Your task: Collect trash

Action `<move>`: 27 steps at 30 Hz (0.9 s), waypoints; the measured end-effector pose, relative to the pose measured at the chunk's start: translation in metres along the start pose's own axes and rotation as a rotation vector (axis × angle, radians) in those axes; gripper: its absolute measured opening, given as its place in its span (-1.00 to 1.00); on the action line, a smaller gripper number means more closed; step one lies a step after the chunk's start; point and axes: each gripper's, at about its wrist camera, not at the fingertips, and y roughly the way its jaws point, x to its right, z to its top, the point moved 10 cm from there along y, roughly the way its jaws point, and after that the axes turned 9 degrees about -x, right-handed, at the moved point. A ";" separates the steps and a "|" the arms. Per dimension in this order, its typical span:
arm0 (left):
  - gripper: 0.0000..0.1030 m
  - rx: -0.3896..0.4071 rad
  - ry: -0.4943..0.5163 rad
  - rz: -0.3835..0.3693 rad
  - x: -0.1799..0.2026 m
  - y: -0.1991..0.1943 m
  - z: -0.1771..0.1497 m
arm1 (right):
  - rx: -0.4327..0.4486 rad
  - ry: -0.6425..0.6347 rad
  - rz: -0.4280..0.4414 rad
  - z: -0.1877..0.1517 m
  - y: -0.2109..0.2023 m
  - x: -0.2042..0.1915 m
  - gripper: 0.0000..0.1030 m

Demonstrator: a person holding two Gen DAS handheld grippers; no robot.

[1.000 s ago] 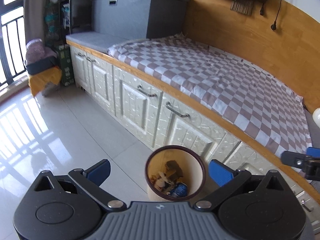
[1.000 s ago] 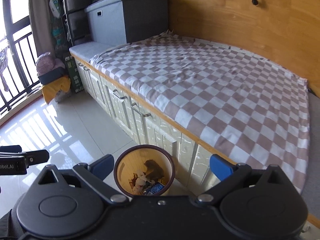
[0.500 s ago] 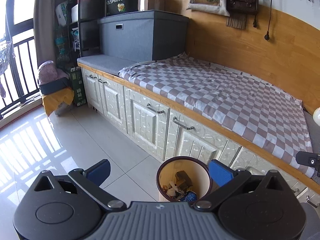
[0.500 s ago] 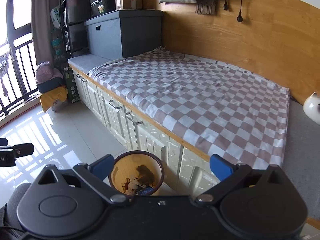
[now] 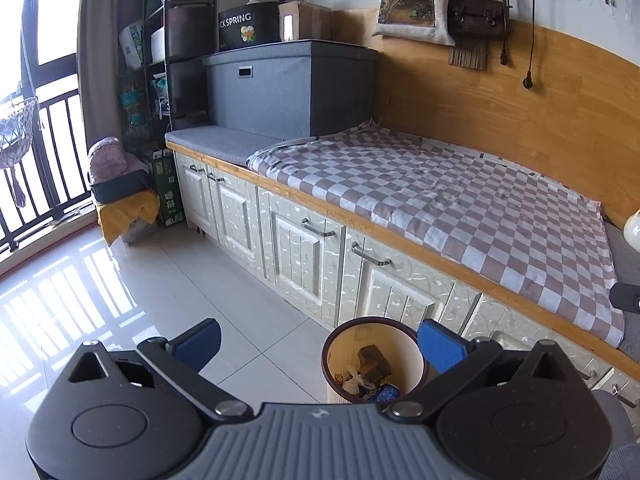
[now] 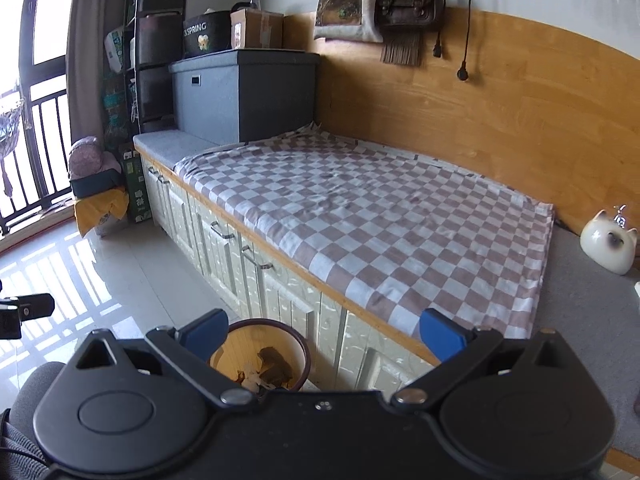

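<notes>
Gaping, empty: left hand-held gripper (image 5: pixel 318 338)

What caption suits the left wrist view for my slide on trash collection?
Open, empty left tongs above a bin holding trash, beside the checkered bed.

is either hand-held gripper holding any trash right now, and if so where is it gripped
Nothing is held. The left hand-held gripper and the right hand-held gripper are both open with nothing between their fingers; the trash lies in the bin.
</notes>
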 end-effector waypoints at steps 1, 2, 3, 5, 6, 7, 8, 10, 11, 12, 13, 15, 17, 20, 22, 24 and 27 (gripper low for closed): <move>1.00 0.000 -0.001 0.001 0.000 -0.001 0.000 | 0.001 0.000 -0.001 -0.001 -0.001 0.000 1.00; 1.00 0.000 -0.001 0.001 0.000 -0.002 0.000 | 0.001 -0.003 -0.002 -0.002 -0.003 0.000 1.00; 1.00 0.001 -0.001 -0.001 0.000 -0.002 0.000 | 0.000 -0.007 -0.001 -0.003 -0.004 -0.001 1.00; 1.00 0.003 -0.001 -0.003 0.001 -0.004 -0.001 | -0.002 -0.014 0.001 -0.006 -0.006 -0.003 1.00; 1.00 0.002 0.002 -0.005 0.002 -0.005 -0.001 | -0.003 -0.015 0.003 -0.007 -0.007 -0.005 1.00; 1.00 0.003 0.004 -0.006 0.003 -0.006 -0.002 | -0.005 -0.017 0.004 -0.008 -0.009 -0.005 1.00; 1.00 0.003 0.005 -0.006 0.004 -0.006 -0.002 | -0.006 -0.016 0.005 -0.009 -0.010 -0.006 1.00; 1.00 0.005 0.007 -0.009 0.004 -0.008 -0.002 | -0.008 -0.016 0.009 -0.011 -0.012 -0.008 1.00; 1.00 0.007 0.008 -0.010 0.005 -0.008 -0.002 | -0.008 -0.016 0.012 -0.011 -0.012 -0.008 1.00; 1.00 0.009 0.009 -0.011 0.006 -0.009 -0.002 | -0.007 -0.016 0.014 -0.011 -0.013 -0.009 1.00; 1.00 0.012 0.010 -0.010 0.006 -0.010 -0.001 | -0.006 -0.016 0.015 -0.011 -0.014 -0.009 1.00; 1.00 0.015 0.015 -0.010 0.007 -0.011 -0.001 | -0.002 -0.015 0.013 -0.011 -0.015 -0.010 1.00; 1.00 0.019 0.019 -0.011 0.007 -0.012 0.000 | 0.002 -0.014 0.011 -0.010 -0.016 -0.008 1.00; 1.00 0.024 0.023 -0.012 0.009 -0.014 -0.001 | 0.009 -0.013 0.010 -0.009 -0.018 -0.008 1.00; 1.00 0.025 0.028 -0.011 0.011 -0.015 -0.001 | 0.009 -0.014 0.011 -0.009 -0.018 -0.007 1.00; 1.00 0.025 0.030 -0.013 0.011 -0.015 -0.001 | 0.008 -0.014 0.011 -0.009 -0.018 -0.008 1.00; 1.00 0.023 0.029 -0.013 0.011 -0.014 -0.001 | 0.003 -0.018 0.014 -0.010 -0.019 -0.008 1.00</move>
